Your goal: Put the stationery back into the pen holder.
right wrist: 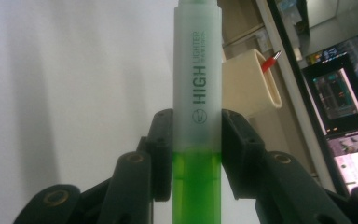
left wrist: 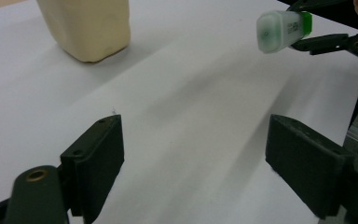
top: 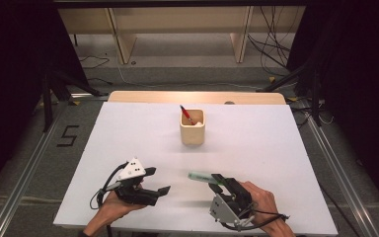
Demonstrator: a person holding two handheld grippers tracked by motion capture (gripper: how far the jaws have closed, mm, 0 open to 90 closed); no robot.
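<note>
**Green highlighter held in my right hand-held gripper**

My right hand-held gripper (top: 216, 178) is clamped on the green highlighter (right wrist: 197, 107), both pads pressing its barrel, the frosted cap end sticking out past the jaws. It hangs just above the white tabletop (top: 128, 128), near the front edge. My left hand-held gripper (top: 159, 180) sits beside it, jaws spread wide with nothing between them. The cream pen cup (top: 192, 129) stands well apart, mid-table, a red pen (top: 186, 114) inside.

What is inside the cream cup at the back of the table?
A red pen leans in the cream cup, its top sticking out above the rim. The cup's wall hides the pen's lower end and the bottom.
</note>
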